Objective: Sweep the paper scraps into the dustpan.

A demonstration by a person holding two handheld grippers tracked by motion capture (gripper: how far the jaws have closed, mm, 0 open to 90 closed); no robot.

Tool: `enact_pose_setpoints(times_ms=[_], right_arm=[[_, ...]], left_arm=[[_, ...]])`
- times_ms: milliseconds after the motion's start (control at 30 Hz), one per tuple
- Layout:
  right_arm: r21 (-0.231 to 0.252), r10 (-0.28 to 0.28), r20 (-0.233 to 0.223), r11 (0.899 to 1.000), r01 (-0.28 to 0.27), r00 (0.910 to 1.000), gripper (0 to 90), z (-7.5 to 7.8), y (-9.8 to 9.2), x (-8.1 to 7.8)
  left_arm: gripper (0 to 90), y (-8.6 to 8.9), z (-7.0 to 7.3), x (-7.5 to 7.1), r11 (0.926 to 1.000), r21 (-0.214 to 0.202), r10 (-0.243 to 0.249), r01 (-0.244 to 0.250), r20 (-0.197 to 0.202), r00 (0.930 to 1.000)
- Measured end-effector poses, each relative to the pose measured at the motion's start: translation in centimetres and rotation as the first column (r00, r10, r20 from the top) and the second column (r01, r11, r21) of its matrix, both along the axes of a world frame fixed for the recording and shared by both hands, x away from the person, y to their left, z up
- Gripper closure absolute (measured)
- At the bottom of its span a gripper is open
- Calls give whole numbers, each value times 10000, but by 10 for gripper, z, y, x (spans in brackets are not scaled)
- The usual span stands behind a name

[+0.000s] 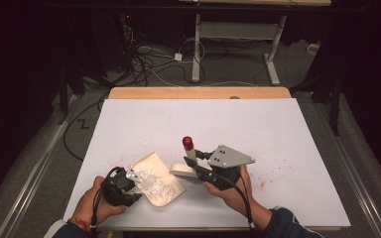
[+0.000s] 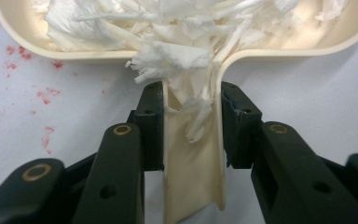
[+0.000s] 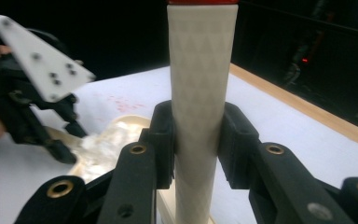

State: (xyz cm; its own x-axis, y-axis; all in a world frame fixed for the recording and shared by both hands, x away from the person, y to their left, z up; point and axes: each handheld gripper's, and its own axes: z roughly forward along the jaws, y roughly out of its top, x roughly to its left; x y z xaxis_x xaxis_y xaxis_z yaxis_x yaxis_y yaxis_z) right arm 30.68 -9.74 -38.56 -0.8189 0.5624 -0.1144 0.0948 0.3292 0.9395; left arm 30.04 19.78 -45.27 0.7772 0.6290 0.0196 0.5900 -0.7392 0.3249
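Note:
A cream dustpan [image 1: 155,168] lies on the white table sheet, with white paper shreds [image 1: 154,182] heaped in it. My left gripper [image 1: 130,184] is shut on the dustpan's handle [image 2: 193,158] from the near left. In the left gripper view the shreds [image 2: 168,28] spill from the pan's rim [image 2: 74,53] down onto the handle. My right gripper [image 1: 200,167] is shut on a brush's cream handle [image 3: 200,84], which stands upright with a red tip [image 1: 187,142]. The brush head [image 1: 184,171] rests just right of the dustpan. The right gripper view also catches the dustpan [image 3: 121,123] and the left gripper [image 3: 51,135].
Red specks [image 2: 42,95] dot the white sheet [image 1: 228,119] beside the pan and at the right [image 1: 278,163]. A wooden table edge [image 1: 198,92] runs along the far side. Beyond it are cables [image 1: 144,62] on the floor and another table's white legs [image 1: 196,49].

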Motion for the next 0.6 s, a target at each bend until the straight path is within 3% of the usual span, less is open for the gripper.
enact_pose_setpoints(times_ms=[133, 333, 433, 600], right_arm=[[-64, 258, 163, 9996, -257, 9995, 703, 1, 13, -5], [659, 474, 176, 9966, -485, 9987, 703, 18, -1, -6], [536, 283, 560, 9981, -313, 9980, 702, 25, -10, -9], [122, 24, 373, 9999, -28, 9993, 702, 27, -38, -10]], left_arm=[[629, 0, 0, -1, 10000, 8, 5, -5, 33, 10000], [628, 0, 0, -1, 10000, -22, 8, -8, 26, 10000], [629, 0, 0, -1, 10000, 0, 25, -25, 30, 10000], [628, 0, 0, -1, 10000, -26, 53, -53, 16, 10000]])
